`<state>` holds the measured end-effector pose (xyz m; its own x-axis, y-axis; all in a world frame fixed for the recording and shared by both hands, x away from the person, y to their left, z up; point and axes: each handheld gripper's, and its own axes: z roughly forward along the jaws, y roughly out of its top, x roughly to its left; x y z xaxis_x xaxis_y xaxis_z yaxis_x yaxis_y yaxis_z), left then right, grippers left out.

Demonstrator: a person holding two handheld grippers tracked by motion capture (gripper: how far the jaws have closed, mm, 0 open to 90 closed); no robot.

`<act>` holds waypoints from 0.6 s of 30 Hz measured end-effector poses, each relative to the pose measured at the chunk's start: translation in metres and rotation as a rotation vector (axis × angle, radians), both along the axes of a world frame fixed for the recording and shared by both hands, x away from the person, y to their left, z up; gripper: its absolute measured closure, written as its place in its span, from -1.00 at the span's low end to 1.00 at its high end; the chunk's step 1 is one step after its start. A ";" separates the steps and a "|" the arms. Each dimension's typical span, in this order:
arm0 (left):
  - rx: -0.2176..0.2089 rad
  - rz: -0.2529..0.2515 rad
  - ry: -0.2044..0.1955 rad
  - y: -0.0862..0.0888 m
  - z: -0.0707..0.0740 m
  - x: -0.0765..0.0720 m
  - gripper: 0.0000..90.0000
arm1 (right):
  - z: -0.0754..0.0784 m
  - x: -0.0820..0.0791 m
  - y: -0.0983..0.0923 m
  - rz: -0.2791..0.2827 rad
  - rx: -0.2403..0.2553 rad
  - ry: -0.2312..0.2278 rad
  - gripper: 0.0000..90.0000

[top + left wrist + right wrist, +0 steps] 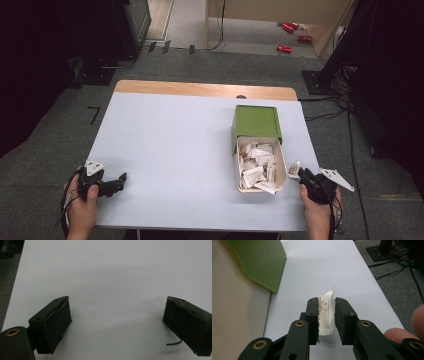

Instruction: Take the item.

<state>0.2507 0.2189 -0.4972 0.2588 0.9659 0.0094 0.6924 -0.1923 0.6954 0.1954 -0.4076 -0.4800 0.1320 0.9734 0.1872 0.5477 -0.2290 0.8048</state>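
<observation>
Resting on my pale table [175, 145], grey carpet [50, 150] around.
Drawer [240, 186] holds packets [257, 167]; right gripper [326, 315] loosely straddles a packet [325, 312], left gripper [117, 322] spread.

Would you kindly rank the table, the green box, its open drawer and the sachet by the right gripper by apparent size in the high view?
1. Table, by far the largest.
2. Green box and its open drawer: too alike to rank.
3. Sachet, smallest, standing between the right gripper fingers.
</observation>
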 end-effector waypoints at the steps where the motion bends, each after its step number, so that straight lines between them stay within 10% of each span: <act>1: 0.000 0.000 0.000 0.000 0.000 0.000 -0.82 | 0.001 0.000 0.000 0.000 0.000 -0.002 0.62; 18: 0.000 0.000 0.000 0.000 0.000 0.000 -0.82 | 0.027 -0.009 0.013 0.033 0.012 -0.057 0.48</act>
